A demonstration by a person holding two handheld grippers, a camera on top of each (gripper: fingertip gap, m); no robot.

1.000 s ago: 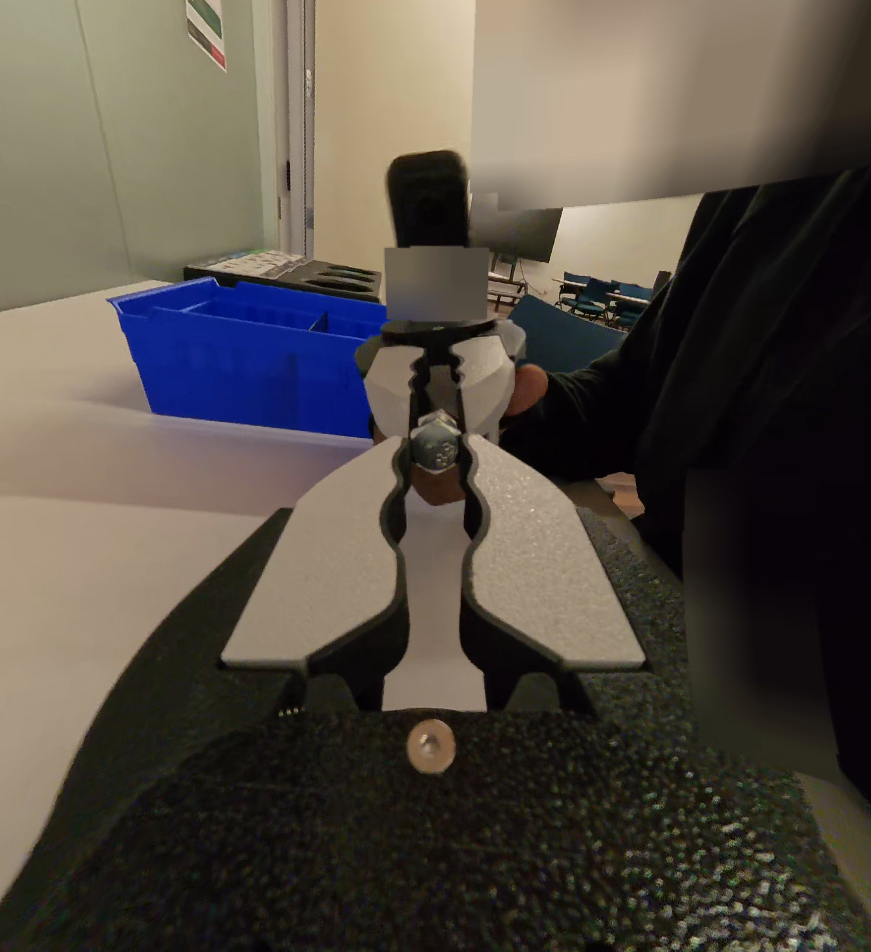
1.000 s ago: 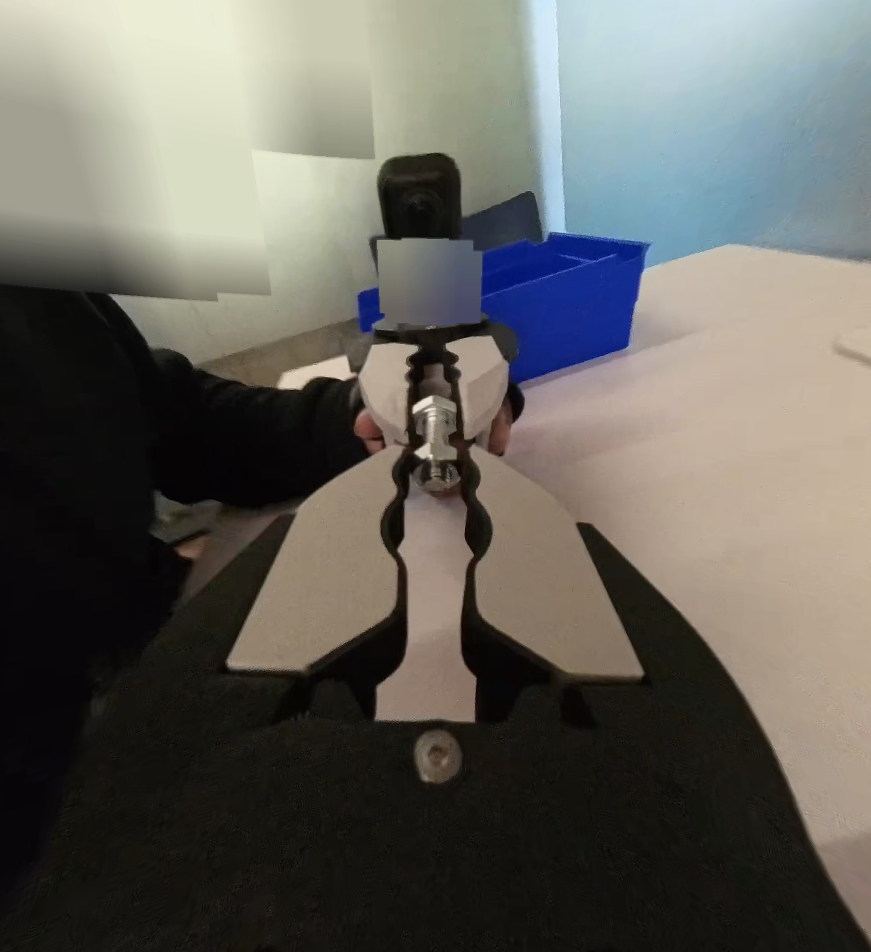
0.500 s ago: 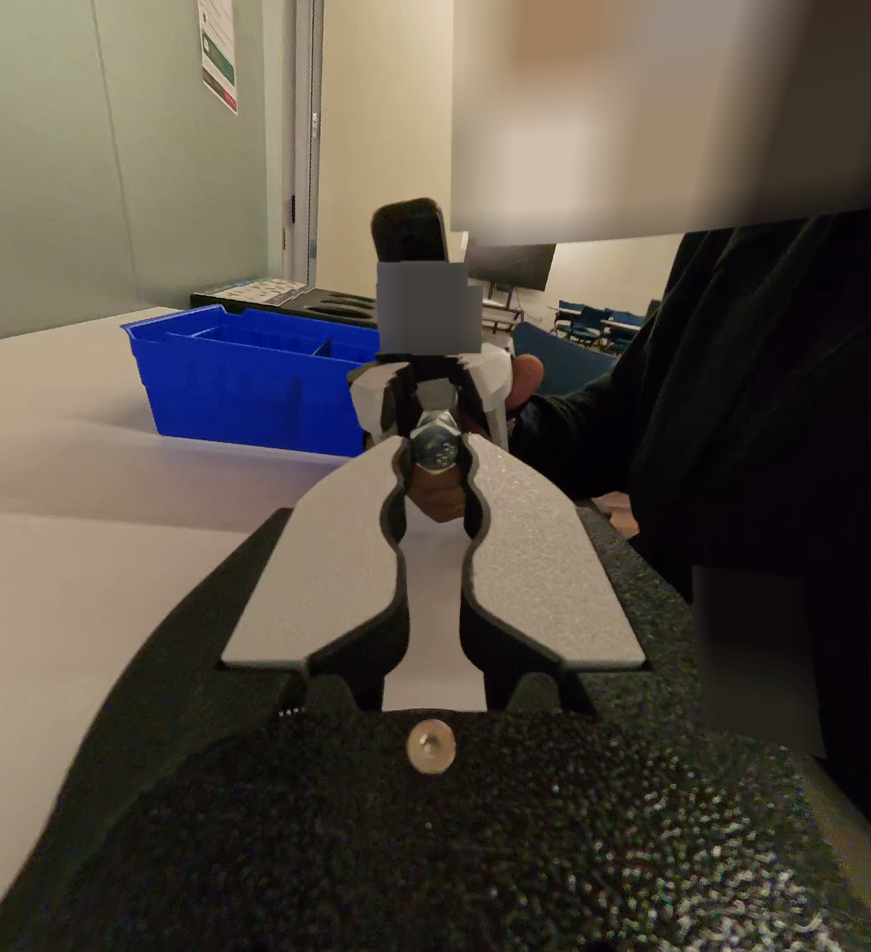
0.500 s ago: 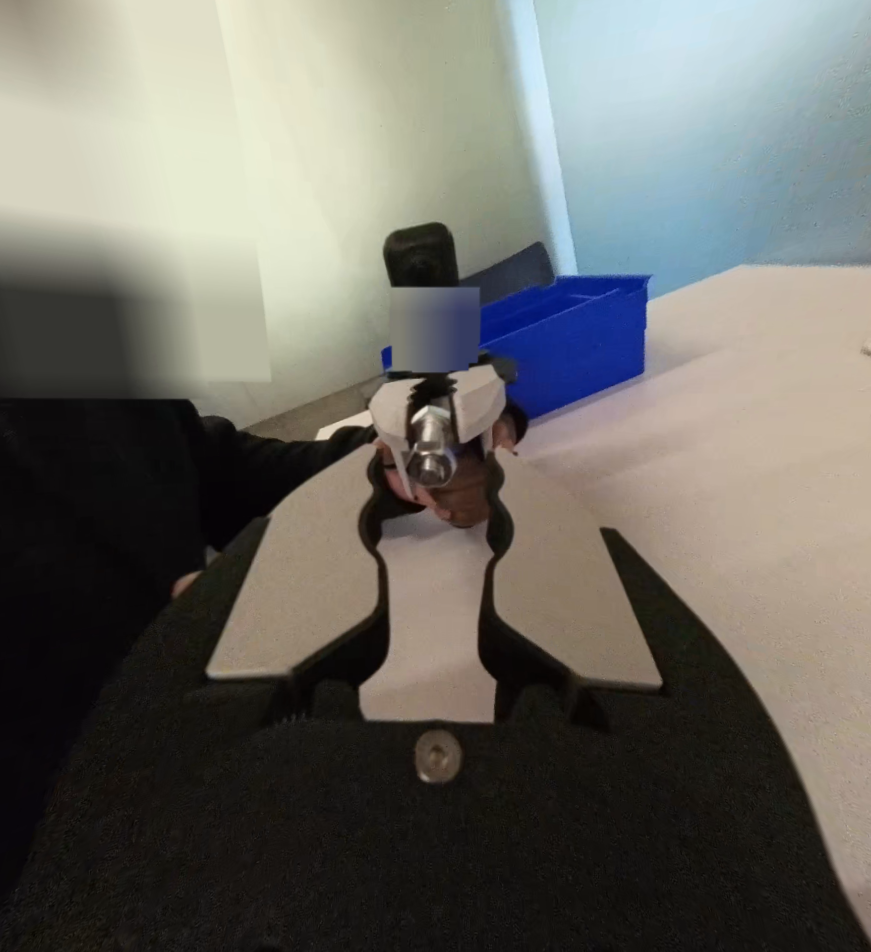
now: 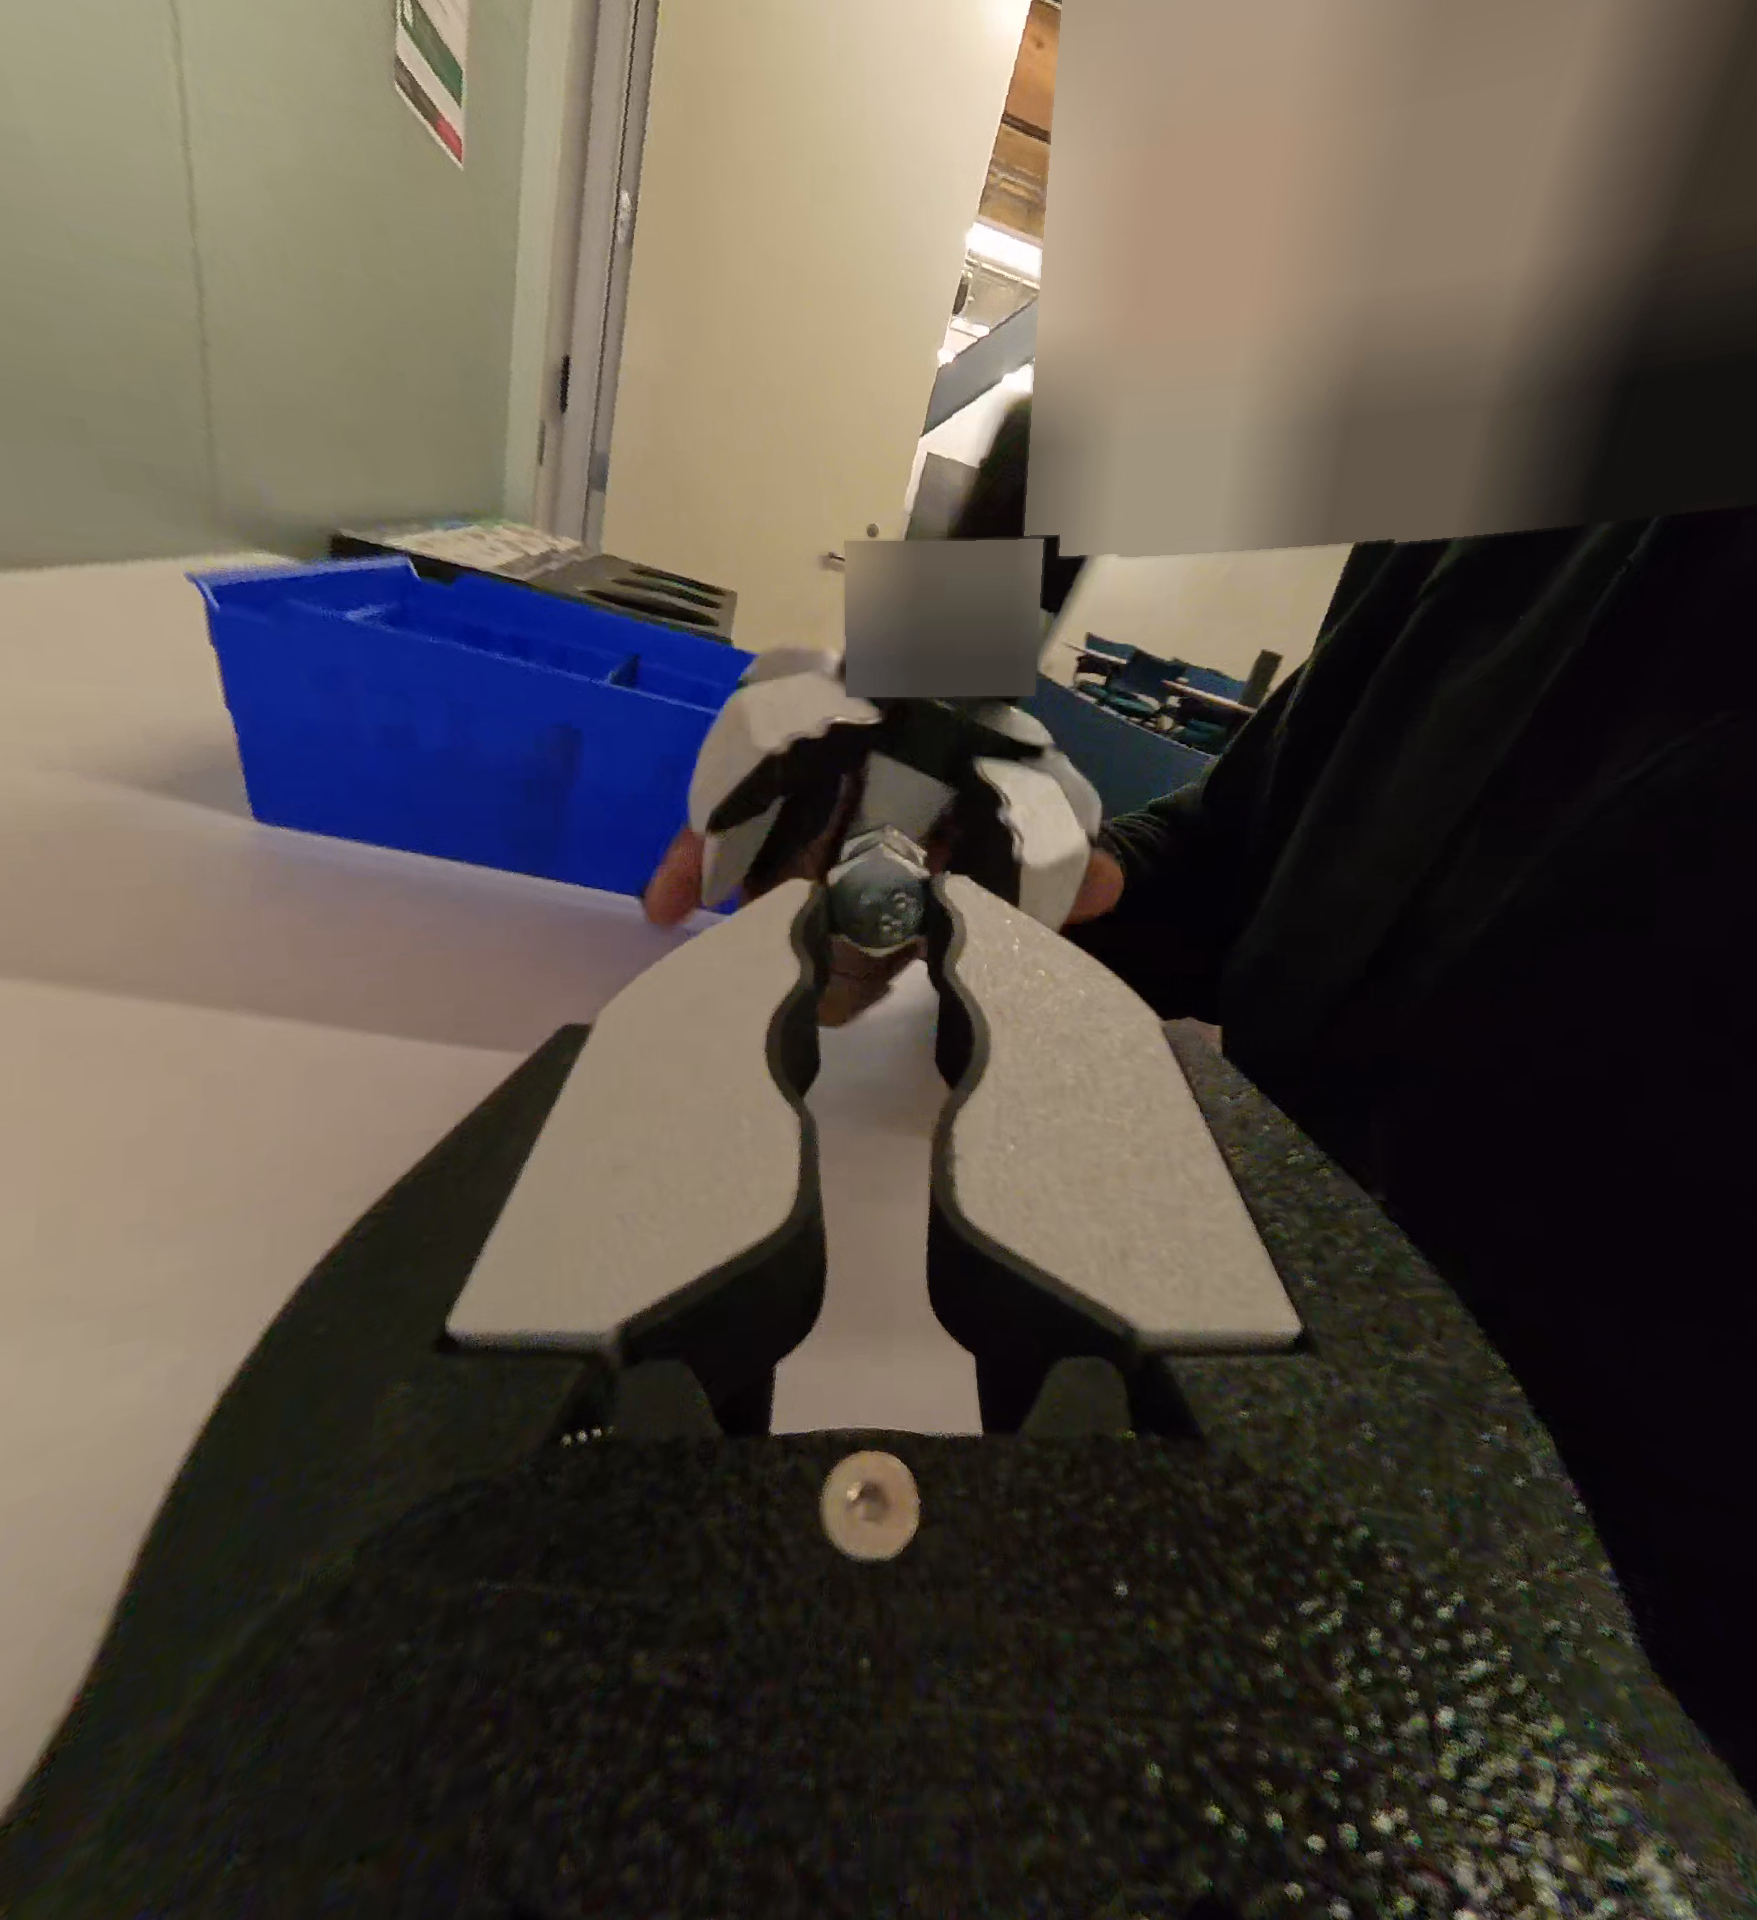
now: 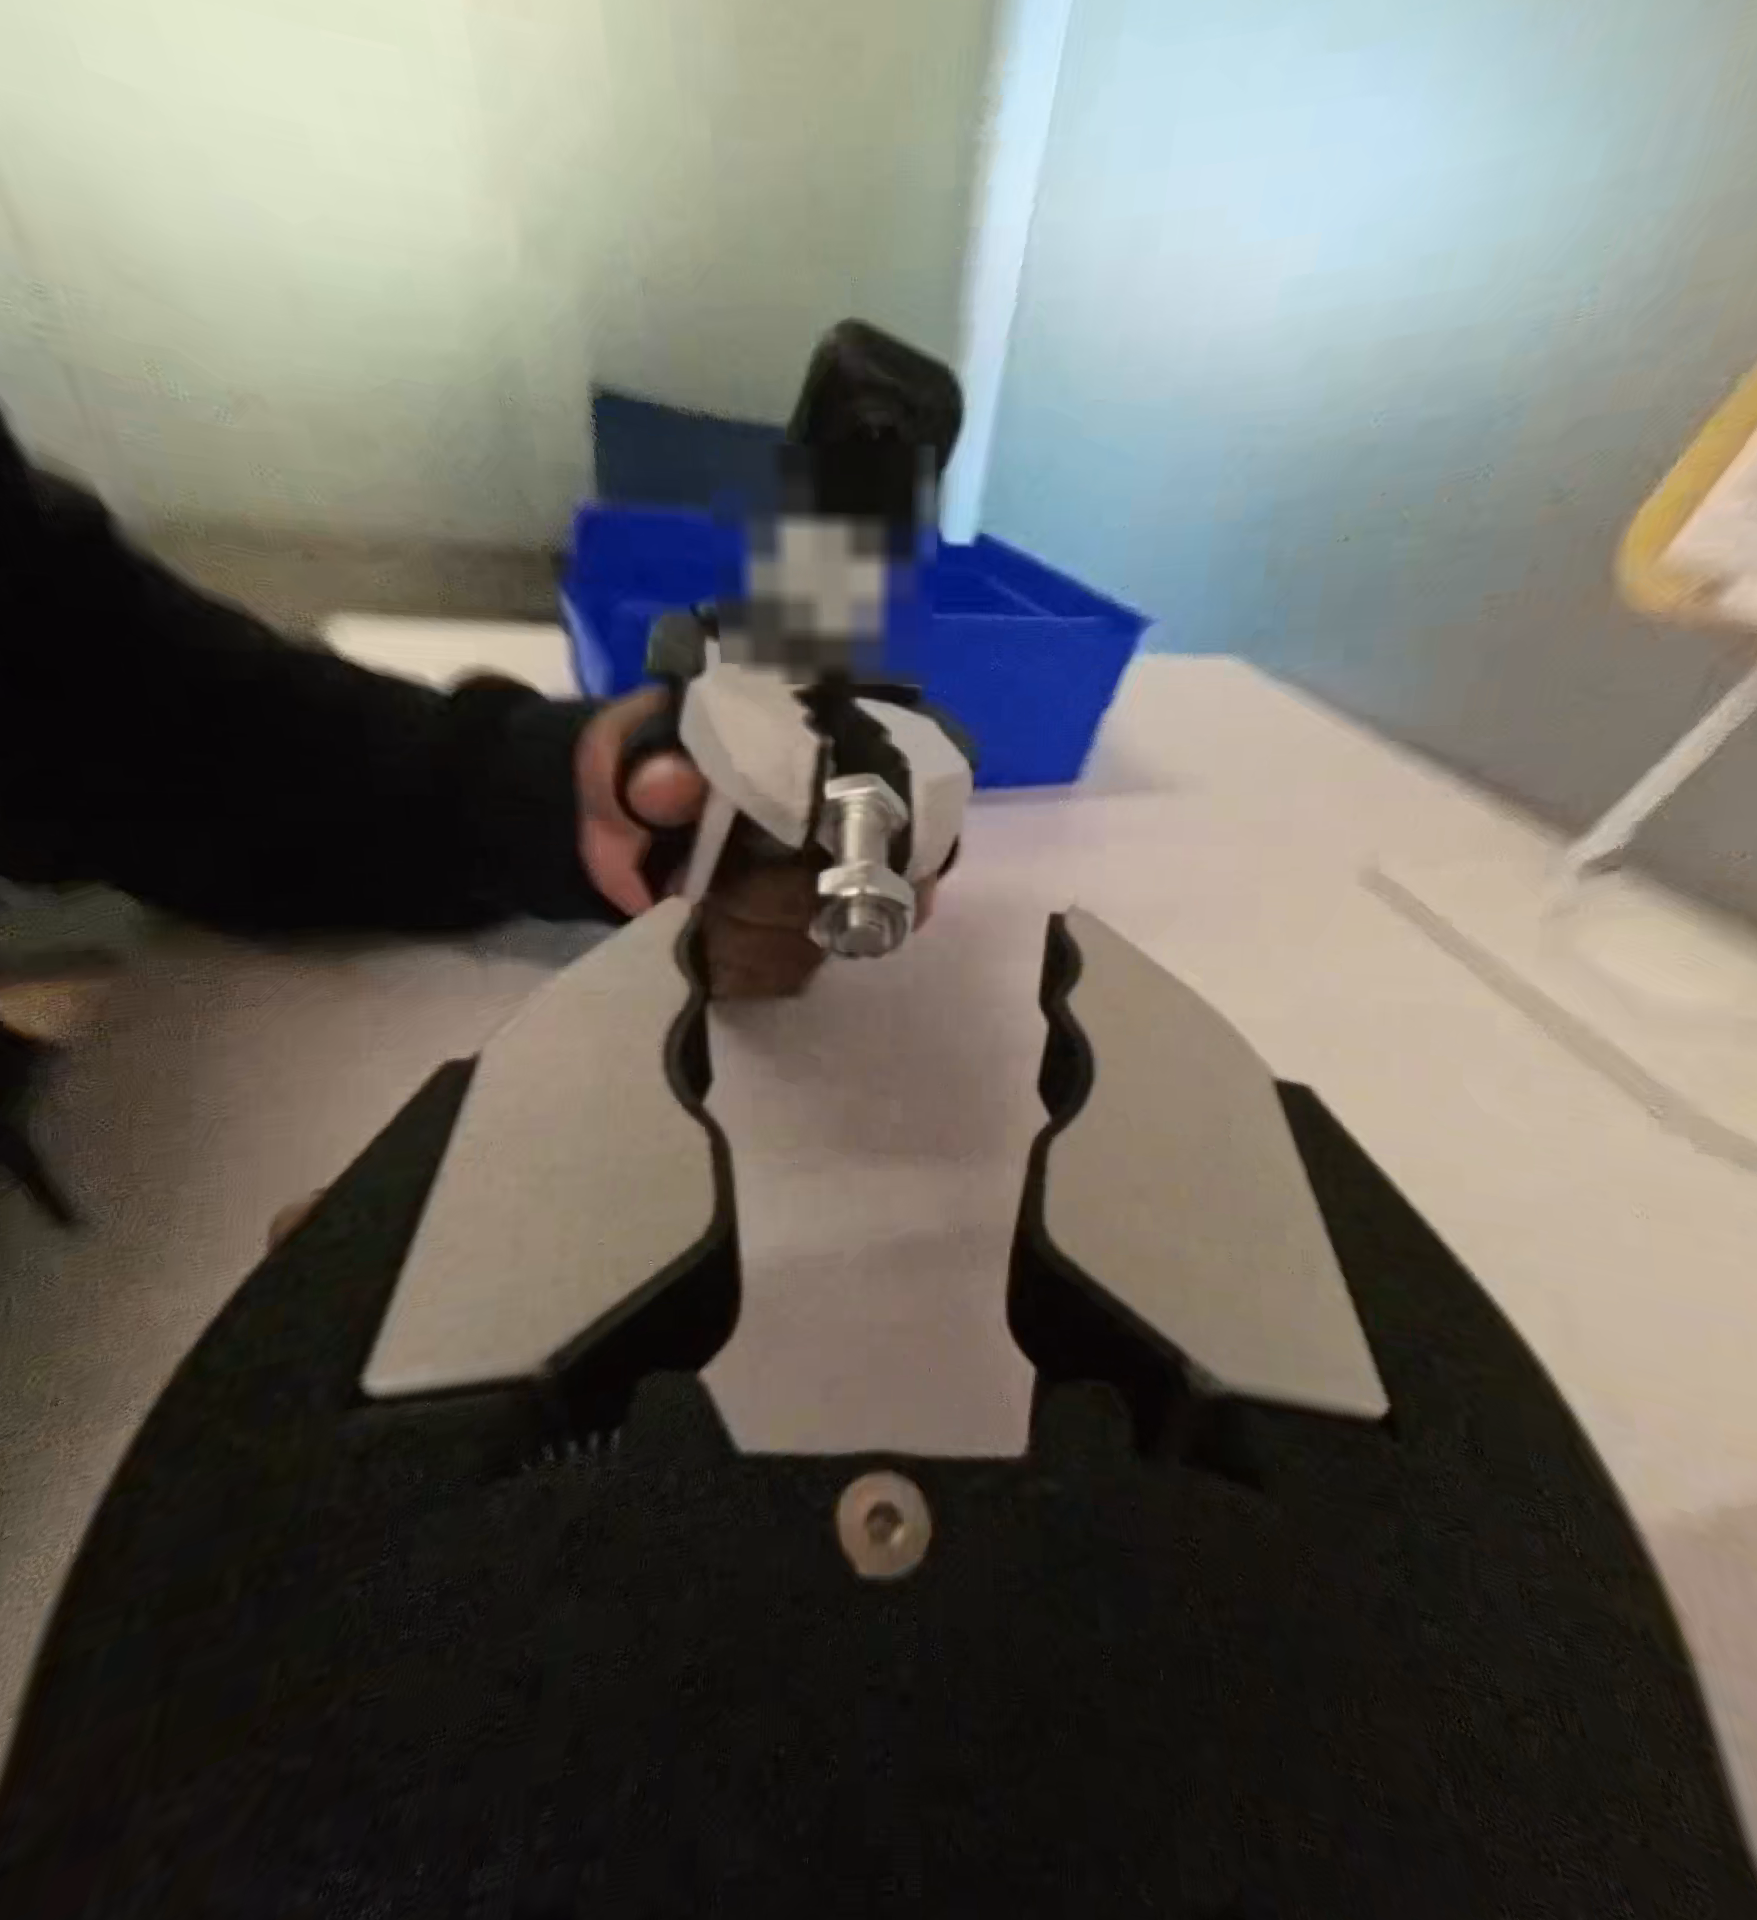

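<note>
My left gripper is shut on the hex head of a silver bolt, both pads pressing its sides. In the right wrist view the left gripper holds the bolt pointing at my right gripper, and a silver nut sits on the bolt's threaded end. My right gripper is open wide, and its fingers stand clear of the nut on both sides. It also shows in the left wrist view, just behind the bolt. A person's hands hold both grippers above the white table.
A blue divided bin stands on the table behind the grippers and also shows in the right wrist view. A black tray lies behind it. A yellow-edged object stands at the right. A person in black is close by.
My right gripper opened off the nut and drew back a little, leaving the nut on the bolt. My left gripper kept its hold on the bolt head.
</note>
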